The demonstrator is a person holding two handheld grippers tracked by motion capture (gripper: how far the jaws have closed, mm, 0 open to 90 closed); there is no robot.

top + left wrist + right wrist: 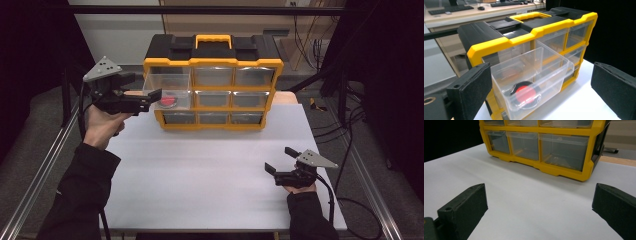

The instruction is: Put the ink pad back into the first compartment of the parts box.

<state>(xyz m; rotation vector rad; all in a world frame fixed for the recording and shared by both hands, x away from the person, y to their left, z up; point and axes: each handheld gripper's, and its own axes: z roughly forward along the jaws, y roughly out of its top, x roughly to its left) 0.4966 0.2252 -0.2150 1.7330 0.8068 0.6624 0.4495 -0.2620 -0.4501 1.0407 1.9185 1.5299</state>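
Observation:
A yellow and black organizer (215, 62) with clear drawers stands at the back of the white table (210, 165). Its top left drawer (167, 85) is pulled out and holds a round red and black item (168, 101). My left gripper (150, 100) hovers at the drawer's front left corner, jaws open and empty. In the left gripper view the drawer (544, 67) and the red item (525, 93) lie ahead, between the wide-apart jaws. My right gripper (280, 160) rests low at the table's near right, open and empty, facing the organizer (559, 168).
The other drawers (212, 98) sit closed in the frame. A yellow handle (213, 40) tops the organizer. Metal rails (40, 175) run along both table sides, and cables (345, 145) trail at the right. A desk with keyboards (449, 8) stands beyond.

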